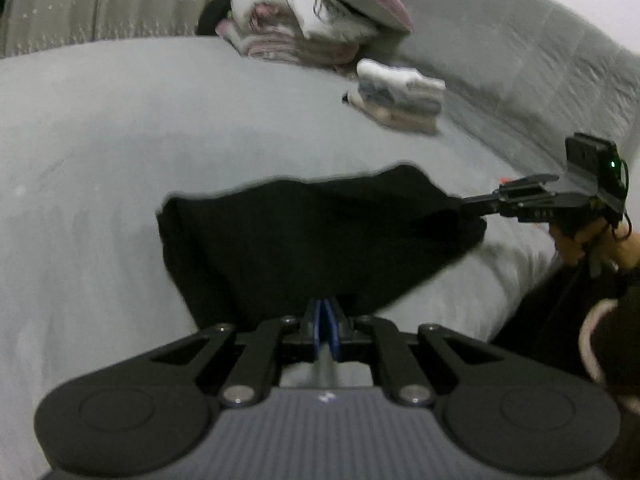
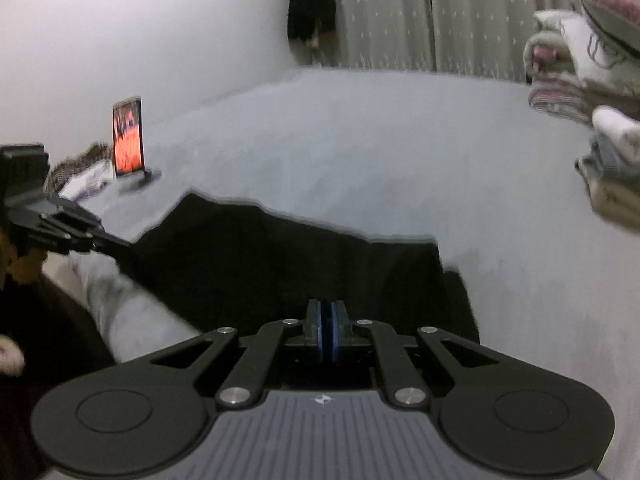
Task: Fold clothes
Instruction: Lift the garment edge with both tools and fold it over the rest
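Left claw [image 1: 326, 312] clamped on near edge of black garment [image 1: 312, 236]; right claw [image 2: 327, 316] likewise pinched on its own corner (blue pads together, cloth between). Garment stretched between the two, draped ahead of both over grey bed [image 1: 120, 140]. Judged step: mid-fold, edge lifted. Next: carry both corners forward evenly, lay on far edge. Folded pile [image 1: 312, 24] far beyond.

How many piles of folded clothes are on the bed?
2: a big pile at the far side, and a small pile just in front of it. Others may be out of view.
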`<state>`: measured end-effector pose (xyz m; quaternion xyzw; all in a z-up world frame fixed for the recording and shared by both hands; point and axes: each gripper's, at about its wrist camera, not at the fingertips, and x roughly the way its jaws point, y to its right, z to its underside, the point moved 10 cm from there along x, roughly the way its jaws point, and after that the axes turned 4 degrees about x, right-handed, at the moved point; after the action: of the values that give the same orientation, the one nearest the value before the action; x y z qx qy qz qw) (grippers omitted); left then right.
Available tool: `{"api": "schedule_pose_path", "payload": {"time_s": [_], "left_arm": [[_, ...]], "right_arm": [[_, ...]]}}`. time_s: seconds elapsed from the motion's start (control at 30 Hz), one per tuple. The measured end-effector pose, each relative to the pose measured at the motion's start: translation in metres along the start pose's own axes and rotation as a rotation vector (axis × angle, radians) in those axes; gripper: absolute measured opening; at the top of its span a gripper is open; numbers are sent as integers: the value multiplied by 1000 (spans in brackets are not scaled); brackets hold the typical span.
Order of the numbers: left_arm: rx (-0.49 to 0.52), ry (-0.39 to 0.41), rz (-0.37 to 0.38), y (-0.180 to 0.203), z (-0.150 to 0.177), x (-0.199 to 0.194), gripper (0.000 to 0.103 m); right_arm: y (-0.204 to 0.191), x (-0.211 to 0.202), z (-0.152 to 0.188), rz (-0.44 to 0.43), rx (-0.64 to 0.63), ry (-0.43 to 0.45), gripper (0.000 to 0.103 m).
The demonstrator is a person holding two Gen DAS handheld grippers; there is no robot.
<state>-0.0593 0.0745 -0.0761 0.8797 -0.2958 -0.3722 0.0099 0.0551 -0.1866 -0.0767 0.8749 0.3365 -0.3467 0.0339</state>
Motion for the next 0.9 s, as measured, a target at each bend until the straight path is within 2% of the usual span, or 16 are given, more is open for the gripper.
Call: {"api": "schedule_pose_path", "payload": {"time_s": [0.13, 0.2, 0.27, 0.33, 0.37, 0.5, 0.63, 0.77, 0.9], "left_arm": [[-47, -15, -33, -16, 10, -1, 8], [-91, 20, -31, -23, 5, -8, 17], [-131, 91, -25, -24, -4, -16, 36], [-161, 166, -24, -25, -13, -25, 43], [-157, 195, -27, -23, -15, -27, 49], [-68, 264, -54, -4, -26, -25, 55], [55, 216, -65, 22, -33, 4, 55], [164, 144, -96, 35, -32, 34, 53], [191, 108, -106, 37, -34, 50, 50]], "right_arm": [[12, 0, 23, 42, 11, -69, 8], [17, -3, 27, 48, 28, -84, 9], [21, -11, 27, 33, 74, -50, 16], [27, -18, 21, 18, 141, 6, 33], [29, -20, 19, 5, 174, 29, 33], [24, -16, 12, -61, 263, 66, 33], [8, -3, 9, -188, 351, 30, 33], [10, 20, 13, -244, 483, -40, 33], [20, 31, 12, -283, 624, -49, 33]]}}
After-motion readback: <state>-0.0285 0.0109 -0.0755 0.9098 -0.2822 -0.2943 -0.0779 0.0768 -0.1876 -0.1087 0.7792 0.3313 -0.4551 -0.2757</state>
